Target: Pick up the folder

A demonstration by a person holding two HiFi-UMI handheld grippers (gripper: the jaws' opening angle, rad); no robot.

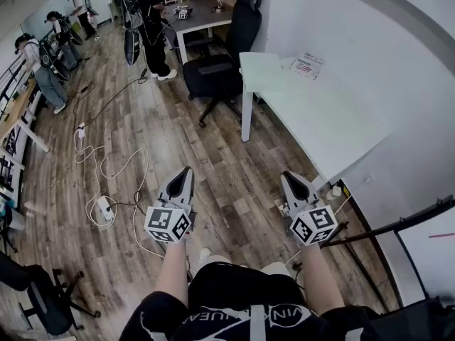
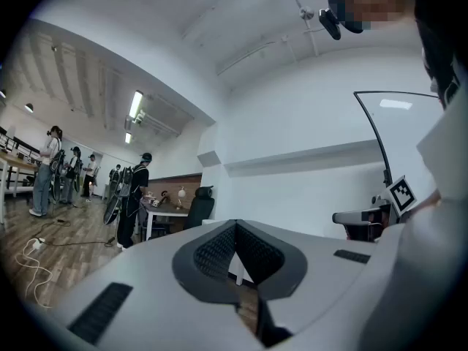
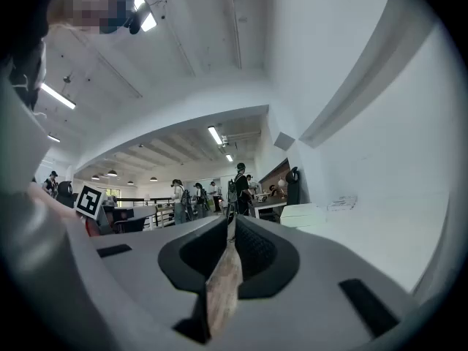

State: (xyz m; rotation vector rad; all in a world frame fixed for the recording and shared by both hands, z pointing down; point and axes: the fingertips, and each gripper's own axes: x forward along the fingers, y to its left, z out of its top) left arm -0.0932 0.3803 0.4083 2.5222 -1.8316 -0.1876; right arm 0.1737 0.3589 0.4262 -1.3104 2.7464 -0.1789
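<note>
In the head view, my left hand-held gripper (image 1: 186, 170) and right hand-held gripper (image 1: 290, 177) sit low centre. What I take for the folder (image 1: 307, 65) lies on the bench (image 1: 334, 126) at upper right, well apart. The left gripper view shows its jaws together and empty, and the right gripper view shows the same. I'd step closer, open the right jaws and pinch an overhanging edge.

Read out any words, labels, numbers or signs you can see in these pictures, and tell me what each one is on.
"VIN" and "UEA": pale letters on the person's black shirt; the rest of the print is folded or cut off.
Folder on the white table: red print, too small to read.
Marker cubes: black-and-white square patterns only, no words.
Both gripper views: no readable text.
</note>
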